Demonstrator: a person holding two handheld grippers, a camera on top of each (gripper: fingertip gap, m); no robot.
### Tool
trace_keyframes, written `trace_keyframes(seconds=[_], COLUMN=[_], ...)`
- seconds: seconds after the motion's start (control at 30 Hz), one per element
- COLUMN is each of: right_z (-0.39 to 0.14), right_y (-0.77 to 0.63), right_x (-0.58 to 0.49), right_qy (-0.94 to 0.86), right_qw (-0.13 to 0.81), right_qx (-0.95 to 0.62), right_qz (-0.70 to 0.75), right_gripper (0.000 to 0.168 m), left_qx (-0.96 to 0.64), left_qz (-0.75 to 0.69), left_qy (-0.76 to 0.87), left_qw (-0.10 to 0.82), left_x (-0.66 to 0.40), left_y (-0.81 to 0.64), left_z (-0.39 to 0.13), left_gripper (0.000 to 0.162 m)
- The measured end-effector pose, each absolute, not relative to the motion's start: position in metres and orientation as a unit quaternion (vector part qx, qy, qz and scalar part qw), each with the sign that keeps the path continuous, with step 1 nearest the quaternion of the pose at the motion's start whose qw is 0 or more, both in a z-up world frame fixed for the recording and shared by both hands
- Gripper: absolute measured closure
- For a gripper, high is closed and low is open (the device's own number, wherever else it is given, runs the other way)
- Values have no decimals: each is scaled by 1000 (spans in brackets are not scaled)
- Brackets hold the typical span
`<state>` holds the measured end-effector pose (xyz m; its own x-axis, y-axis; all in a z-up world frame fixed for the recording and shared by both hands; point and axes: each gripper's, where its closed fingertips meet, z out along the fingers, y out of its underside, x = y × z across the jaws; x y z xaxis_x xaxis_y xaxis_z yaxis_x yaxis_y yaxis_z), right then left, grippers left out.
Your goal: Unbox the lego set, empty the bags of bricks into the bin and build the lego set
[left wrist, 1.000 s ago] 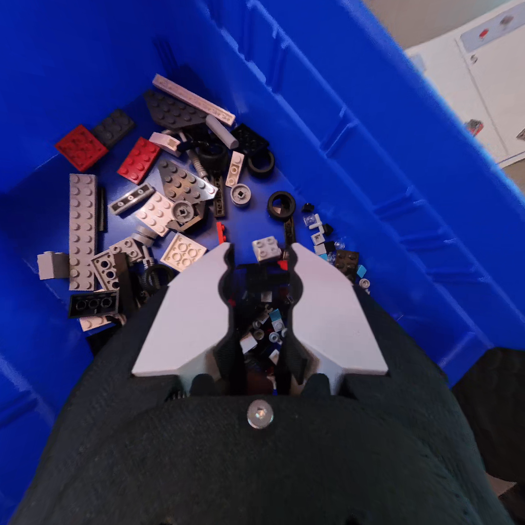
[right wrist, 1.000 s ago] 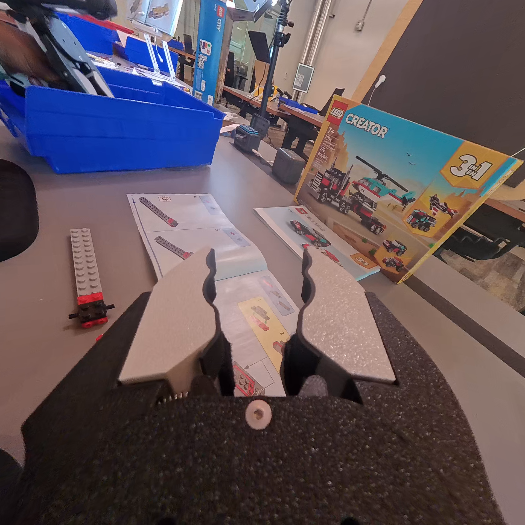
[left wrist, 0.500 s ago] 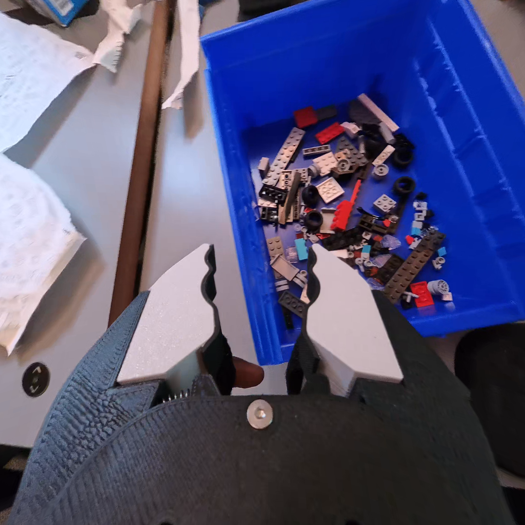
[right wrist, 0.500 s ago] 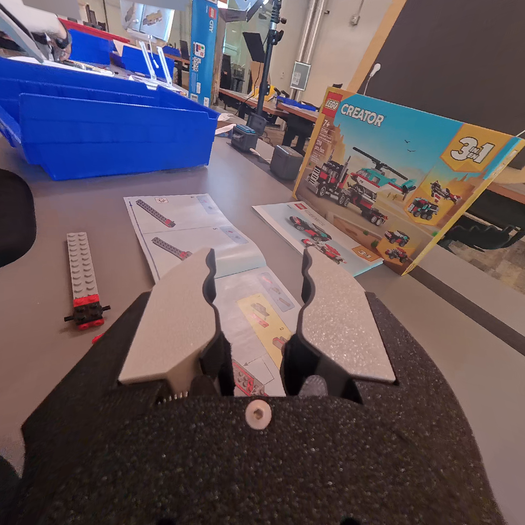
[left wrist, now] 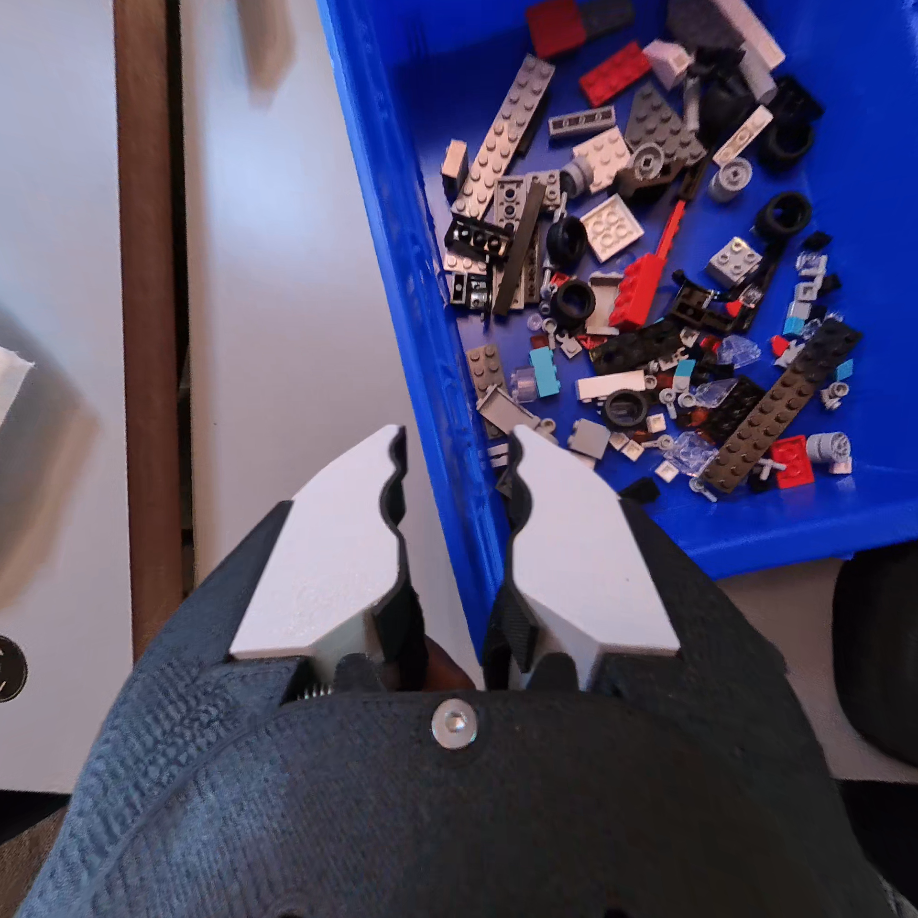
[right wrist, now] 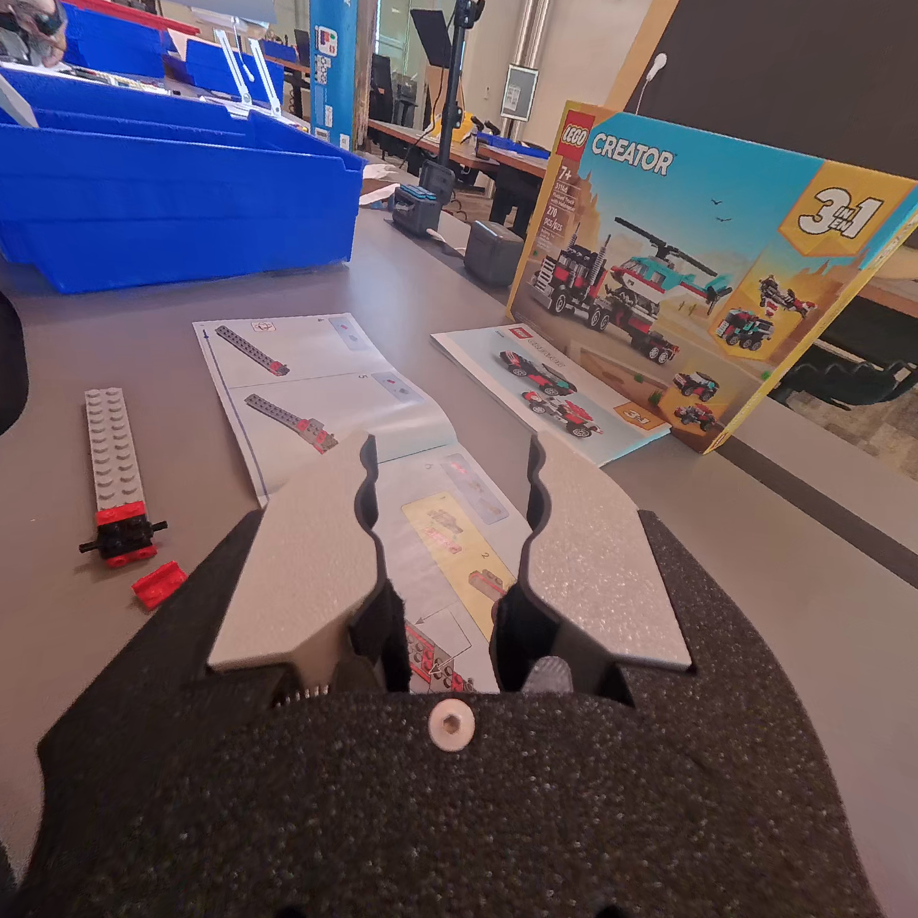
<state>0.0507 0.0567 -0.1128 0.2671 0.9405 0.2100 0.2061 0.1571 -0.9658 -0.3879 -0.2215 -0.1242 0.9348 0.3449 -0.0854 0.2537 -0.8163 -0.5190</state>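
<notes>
Two grippers, both mine, both empty. My left gripper hangs with its jaws spread, one finger on either side of the near left wall of the blue bin, over the grey table; nothing is between the fingers but that wall, and I cannot tell whether they touch it. A brown strip runs along the table to the left.

Loose bricks, many, lie on the bin floor: grey plates, black tyres, red pieces, a long dark plate toward the near right corner, small clear and teal bits.

My right gripper is held low above the open instruction booklet, jaws apart, pinching nothing. Left of the booklet, on the table, lies a partial build: one long light grey plate with red and black pieces at its near end. One small red piece lies loose just beside that end.

A second booklet, closed, lies to the right, touching the foot of the lego set box, which stands tilted back. The bin sits far left.
</notes>
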Motion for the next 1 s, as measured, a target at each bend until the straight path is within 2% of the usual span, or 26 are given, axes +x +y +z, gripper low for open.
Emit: trace_keyframes(seconds=[0.07, 0.13, 0.7, 1.0], right_z=[-113, -113, -113, -112], right_y=[58, 58, 58, 56], right_x=[51, 51, 51, 50], right_qy=[-509, -507, -510, -516], right_qw=[563, 564, 566, 567], right_qx=[-563, -564, -562, -558], right_qz=[325, 326, 322, 318], right_gripper=[110, 110, 111, 112], left_qx=[-951, -952, -961, -937], left_qz=[75, 86, 89, 169], left_qy=[-157, -154, -122, -113], left_qw=[255, 249, 233, 284], left_x=[-386, -388, -376, -379], left_y=[-223, -225, -235, -223], left_z=[-127, -127, -123, -85], left_gripper=[142, 150, 151, 154])
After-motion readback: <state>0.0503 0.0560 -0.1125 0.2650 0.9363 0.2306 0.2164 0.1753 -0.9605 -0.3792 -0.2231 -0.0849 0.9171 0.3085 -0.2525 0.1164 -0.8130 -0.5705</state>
